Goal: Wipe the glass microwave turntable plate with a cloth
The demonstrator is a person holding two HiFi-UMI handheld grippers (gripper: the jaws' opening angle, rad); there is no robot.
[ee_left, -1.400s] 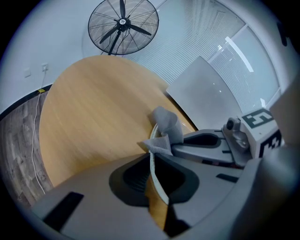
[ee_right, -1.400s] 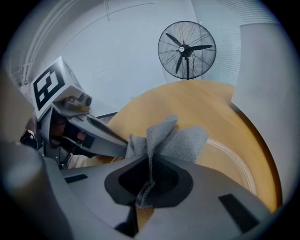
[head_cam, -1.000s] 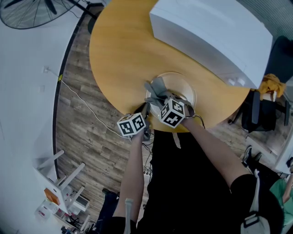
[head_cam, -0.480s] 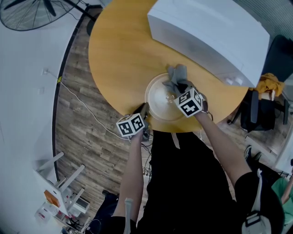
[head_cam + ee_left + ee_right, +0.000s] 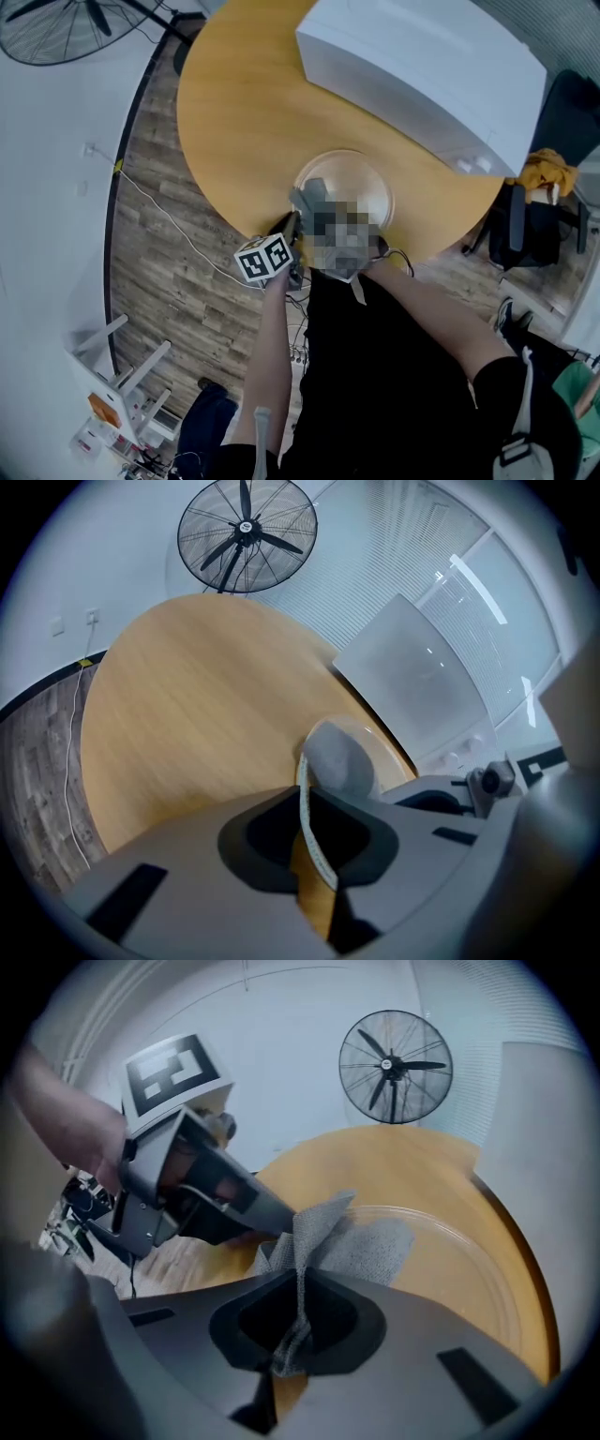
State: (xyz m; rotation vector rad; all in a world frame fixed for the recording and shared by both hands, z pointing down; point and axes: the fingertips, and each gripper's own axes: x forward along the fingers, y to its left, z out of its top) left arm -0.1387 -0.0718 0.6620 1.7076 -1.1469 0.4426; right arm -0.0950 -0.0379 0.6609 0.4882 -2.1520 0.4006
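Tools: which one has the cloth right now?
The right tool: its jaws pinch the grey cloth lying on the plate. The left tool clamps the plate's rim instead.

The round table (image 5: pixel 234 112) is showing a warm honey-tan wood grain, and the microwave (image 5: pixel 422 66) standing on it is showing plain white. The glass turntable plate (image 5: pixel 364 183) is looking clear and colourless, while the cloth (image 5: pixel 366 1241) is showing mid grey with a fine speckled weave. The left gripper (image 5: pixel 314 832) and the right gripper (image 5: pixel 298 1312) are showing matte grey shells, and the left one's cube (image 5: pixel 264 258) is wearing black square markers on white. The floor (image 5: pixel 159 253) is showing grey-brown planks, and the fan (image 5: pixel 247 536) is showing black.
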